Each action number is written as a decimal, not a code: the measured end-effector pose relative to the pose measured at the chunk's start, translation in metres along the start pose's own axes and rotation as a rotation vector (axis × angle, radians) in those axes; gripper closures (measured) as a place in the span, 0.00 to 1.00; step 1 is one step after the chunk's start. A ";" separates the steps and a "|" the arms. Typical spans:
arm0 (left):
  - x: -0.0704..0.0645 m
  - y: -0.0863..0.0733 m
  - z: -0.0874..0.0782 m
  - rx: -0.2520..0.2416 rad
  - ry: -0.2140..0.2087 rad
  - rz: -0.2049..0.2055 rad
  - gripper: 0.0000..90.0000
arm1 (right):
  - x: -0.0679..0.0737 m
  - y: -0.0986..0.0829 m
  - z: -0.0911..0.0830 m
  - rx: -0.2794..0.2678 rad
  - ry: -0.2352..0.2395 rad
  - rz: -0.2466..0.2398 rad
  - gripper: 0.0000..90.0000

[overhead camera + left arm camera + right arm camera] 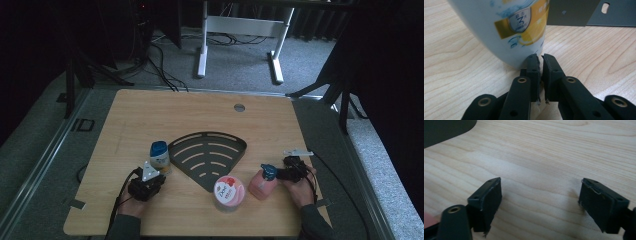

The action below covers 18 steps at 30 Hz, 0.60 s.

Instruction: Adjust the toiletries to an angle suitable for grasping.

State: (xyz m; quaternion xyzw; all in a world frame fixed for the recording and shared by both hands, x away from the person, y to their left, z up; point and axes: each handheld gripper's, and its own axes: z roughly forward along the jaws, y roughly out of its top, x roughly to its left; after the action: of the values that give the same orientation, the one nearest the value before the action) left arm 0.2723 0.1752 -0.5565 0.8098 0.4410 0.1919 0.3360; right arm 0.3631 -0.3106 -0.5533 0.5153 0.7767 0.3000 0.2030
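Found at the bottom of the frame the left gripper (540,57) closed on nothing, just beside the white plastic bottle with yellow label (506,30). Found the right gripper (540,185) wide open over the wooden table (536,150), near the pink pump bottle (261,184) at lower right. Judged the step as approach; needed next to open the left one around its bottle. Noted the dark fan-shaped rack (207,156) at centre and the round pink-lidded jar (229,194) below it, not blocking.
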 end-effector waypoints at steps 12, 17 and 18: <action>0.005 -0.004 -0.001 -0.021 -0.013 -0.027 0.82 | 0.003 -0.008 -0.020 -0.027 0.058 -0.028 0.59; 0.004 -0.005 -0.001 -0.023 -0.014 -0.021 0.80 | 0.004 -0.013 -0.033 -0.035 0.081 -0.036 0.69; 0.004 -0.005 -0.001 -0.024 -0.011 -0.020 0.79 | 0.005 -0.014 -0.036 -0.037 0.087 -0.041 0.71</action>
State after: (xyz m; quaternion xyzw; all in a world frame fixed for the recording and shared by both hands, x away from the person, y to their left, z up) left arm 0.2708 0.1806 -0.5592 0.8022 0.4450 0.1895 0.3500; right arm 0.3292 -0.3195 -0.5365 0.4819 0.7895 0.3322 0.1844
